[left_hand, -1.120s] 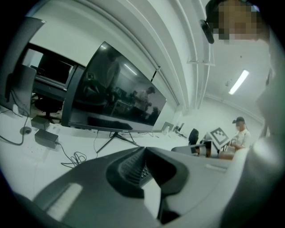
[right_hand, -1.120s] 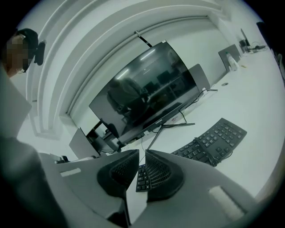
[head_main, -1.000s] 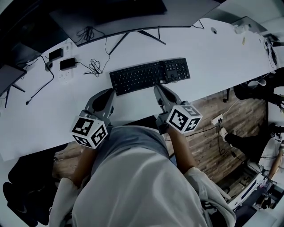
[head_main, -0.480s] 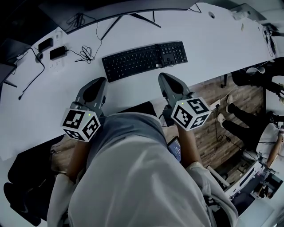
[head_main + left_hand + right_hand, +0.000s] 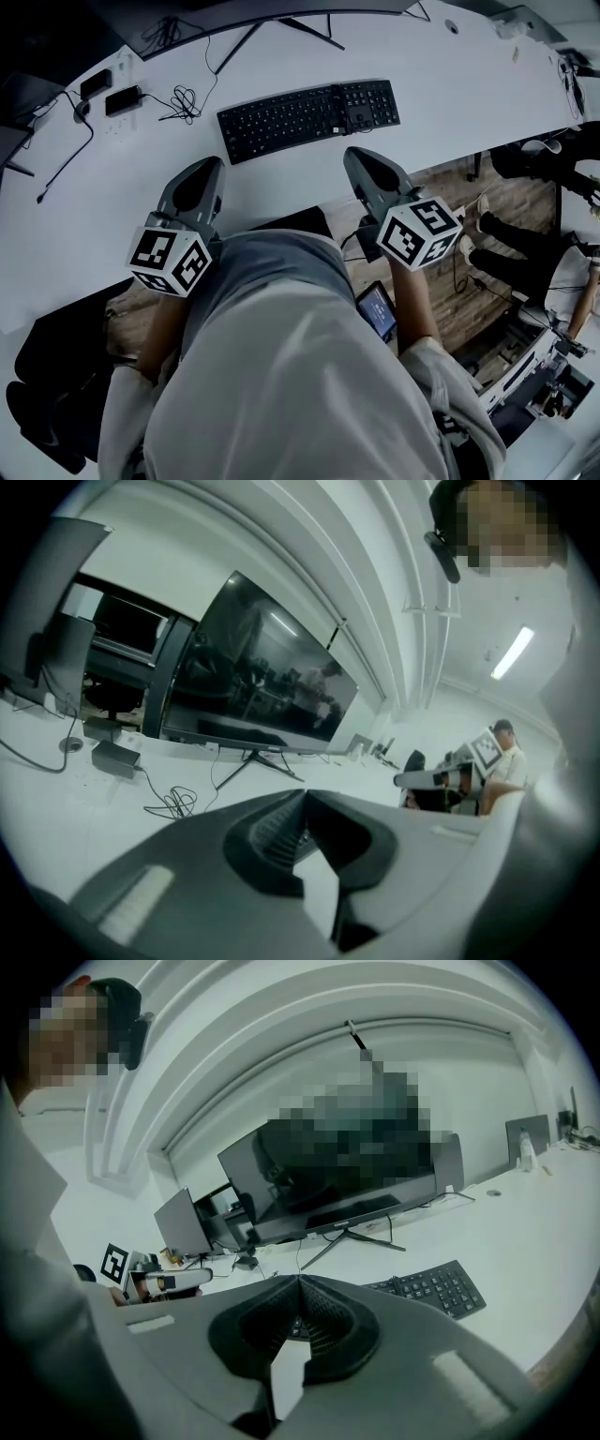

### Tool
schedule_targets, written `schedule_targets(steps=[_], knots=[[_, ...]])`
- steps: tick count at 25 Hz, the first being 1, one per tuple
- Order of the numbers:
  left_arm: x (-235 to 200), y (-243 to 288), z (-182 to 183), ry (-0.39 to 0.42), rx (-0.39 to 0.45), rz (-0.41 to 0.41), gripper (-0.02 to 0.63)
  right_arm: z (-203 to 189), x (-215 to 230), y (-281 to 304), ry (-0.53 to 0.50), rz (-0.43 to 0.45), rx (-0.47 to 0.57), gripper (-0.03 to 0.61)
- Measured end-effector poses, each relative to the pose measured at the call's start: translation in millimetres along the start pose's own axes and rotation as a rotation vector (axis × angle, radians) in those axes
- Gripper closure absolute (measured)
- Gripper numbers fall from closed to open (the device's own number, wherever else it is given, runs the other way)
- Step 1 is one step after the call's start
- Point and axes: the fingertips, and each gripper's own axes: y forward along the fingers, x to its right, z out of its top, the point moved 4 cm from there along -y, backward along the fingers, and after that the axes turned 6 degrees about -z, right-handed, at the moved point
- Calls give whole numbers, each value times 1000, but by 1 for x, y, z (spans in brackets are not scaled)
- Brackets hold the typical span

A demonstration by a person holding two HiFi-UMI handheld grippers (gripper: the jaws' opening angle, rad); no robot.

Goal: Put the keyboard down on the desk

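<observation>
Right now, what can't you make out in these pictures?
- Lettering on the keyboard: too small in the head view.
- Most of the keyboard, left gripper view: hidden behind the left gripper and its shut jaws.
- The monitor: patched over in the right gripper view, cut off by the head view's top edge.

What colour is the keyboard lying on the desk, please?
The keyboard is black, against the white desk; the head view shows it best.

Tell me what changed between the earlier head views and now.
The left gripper and the right gripper both drew back from the near edge of the keyboard toward the person. Bare desk now separates them from it. The keyboard stays flat on the desk in front of the monitor stand. Both grippers are now shut with nothing between their jaws.
</observation>
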Motion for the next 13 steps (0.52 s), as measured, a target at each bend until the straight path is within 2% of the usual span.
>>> schedule_targets(steps=[4, 13], knots=[[-2, -1, -6, -16, -24, -4, 614, 4, -2, 2, -13, 6, 1, 575], [-11, -1, -2, -38, -3, 24, 614, -2, 0, 7, -15, 1, -23, 575]])
